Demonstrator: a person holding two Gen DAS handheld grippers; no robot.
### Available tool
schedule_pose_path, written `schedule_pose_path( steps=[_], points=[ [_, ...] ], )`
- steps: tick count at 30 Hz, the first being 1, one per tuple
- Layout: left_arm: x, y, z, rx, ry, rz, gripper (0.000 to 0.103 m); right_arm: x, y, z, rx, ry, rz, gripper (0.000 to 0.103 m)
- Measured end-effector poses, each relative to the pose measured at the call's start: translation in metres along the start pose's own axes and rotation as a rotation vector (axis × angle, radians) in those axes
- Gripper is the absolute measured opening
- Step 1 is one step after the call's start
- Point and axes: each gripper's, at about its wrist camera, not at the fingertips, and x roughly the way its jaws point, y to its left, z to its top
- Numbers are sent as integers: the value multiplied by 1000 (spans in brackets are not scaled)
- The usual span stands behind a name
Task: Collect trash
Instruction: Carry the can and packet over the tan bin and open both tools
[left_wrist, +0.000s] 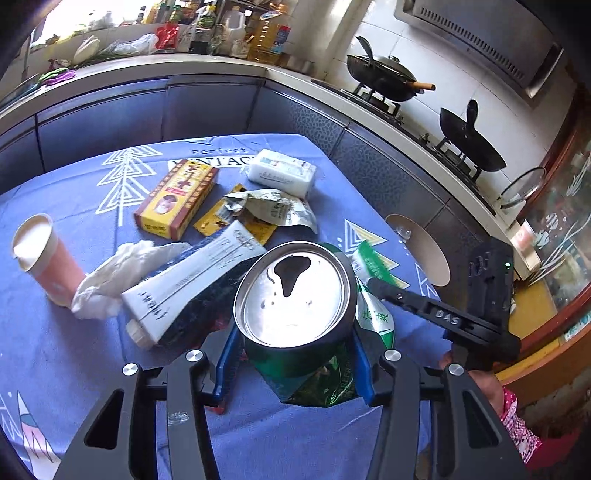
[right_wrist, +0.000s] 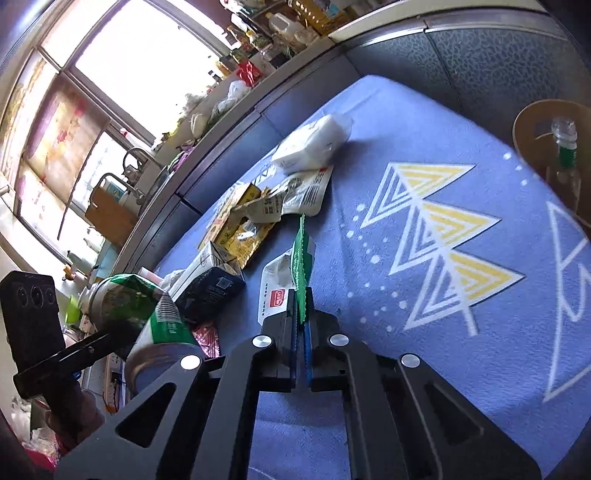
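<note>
The left claw (left_wrist: 295, 354) clamps the green can (left_wrist: 295, 306), light, thin-walled and easily dented, just above the desk (left_wrist: 66, 354). The right claw (right_wrist: 300, 325) pinches a limp green wrapper (right_wrist: 301, 273) by its edge.

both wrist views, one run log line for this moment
left gripper: shut on green aluminium can | right gripper: shut on green-and-white plastic wrapper | blue patterned tablecloth: more trash left
</note>
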Motion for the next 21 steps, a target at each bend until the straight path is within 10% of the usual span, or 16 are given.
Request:
schedule_pose_path(
  steps=[11, 21],
  points=[
    [102, -130, 74, 230, 94, -149, 51, -125, -135, 38, 234, -334, -244, 3],
    [246, -229, 123, 297, 195, -128, 52, -129, -199, 51, 283, -341, -374, 8]
  ],
)
